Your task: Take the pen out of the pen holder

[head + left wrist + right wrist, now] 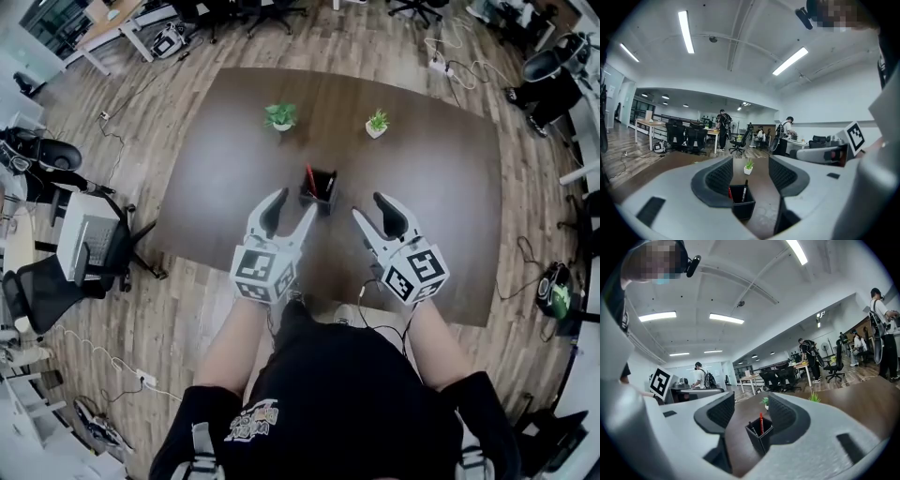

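Observation:
A black square pen holder (319,187) stands near the middle of the dark brown table (441,206). A red pen (310,178) and a black pen (330,186) stick up out of it. My left gripper (292,212) hovers open just short of the holder, on its near left. My right gripper (374,210) is open on its near right. The left gripper view frames the holder (742,200) between the jaws, with the black pen (745,190) upright. In the right gripper view the holder (760,432) and red pen (761,423) sit ahead of the jaws.
Two small potted plants (280,115) (377,123) stand on the far half of the table. Office chairs (89,239), desks and floor cables surround the table. People work at desks in the background.

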`<state>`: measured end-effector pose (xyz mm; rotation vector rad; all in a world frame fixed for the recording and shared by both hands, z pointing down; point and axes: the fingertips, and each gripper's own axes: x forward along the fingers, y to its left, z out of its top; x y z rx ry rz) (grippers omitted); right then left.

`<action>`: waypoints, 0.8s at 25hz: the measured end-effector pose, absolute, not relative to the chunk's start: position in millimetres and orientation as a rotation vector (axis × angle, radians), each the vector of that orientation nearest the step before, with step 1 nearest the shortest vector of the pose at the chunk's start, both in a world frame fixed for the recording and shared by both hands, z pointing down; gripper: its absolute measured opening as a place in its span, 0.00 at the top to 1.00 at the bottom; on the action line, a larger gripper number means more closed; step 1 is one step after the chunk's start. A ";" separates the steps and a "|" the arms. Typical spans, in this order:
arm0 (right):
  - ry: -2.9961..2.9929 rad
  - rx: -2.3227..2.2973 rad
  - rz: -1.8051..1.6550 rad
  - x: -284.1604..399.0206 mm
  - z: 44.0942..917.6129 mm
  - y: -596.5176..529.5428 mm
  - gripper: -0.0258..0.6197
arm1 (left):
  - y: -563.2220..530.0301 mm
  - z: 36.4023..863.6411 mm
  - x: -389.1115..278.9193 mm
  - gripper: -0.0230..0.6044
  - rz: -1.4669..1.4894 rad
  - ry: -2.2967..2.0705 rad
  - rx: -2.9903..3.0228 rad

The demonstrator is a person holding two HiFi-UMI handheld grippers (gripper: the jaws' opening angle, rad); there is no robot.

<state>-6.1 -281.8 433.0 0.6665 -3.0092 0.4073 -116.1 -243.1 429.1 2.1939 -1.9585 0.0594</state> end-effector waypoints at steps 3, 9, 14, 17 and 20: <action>-2.991 0.725 0.417 -19.2 434.2 -287.5 0.60 | -253.5 438.2 -130.3 0.62 0.069 -1.897 2.218; -2.944 0.847 0.441 -43.8 443.4 -297.8 0.60 | -277.2 460.0 -151.6 0.62 0.105 -1.760 2.285; -2.896 0.941 0.437 -55.6 449.7 -302.4 0.60 | -297.2 479.8 -164.9 0.62 0.128 -1.653 2.332; -2.861 1.013 0.455 -57.2 456.6 -308.6 0.60 | -310.6 493.9 -168.8 0.62 0.151 -1.589 2.354; -2.821 1.082 0.475 -57.1 464.1 -313.5 0.60 | -322.4 511.4 -169.1 0.62 0.190 -1.517 2.377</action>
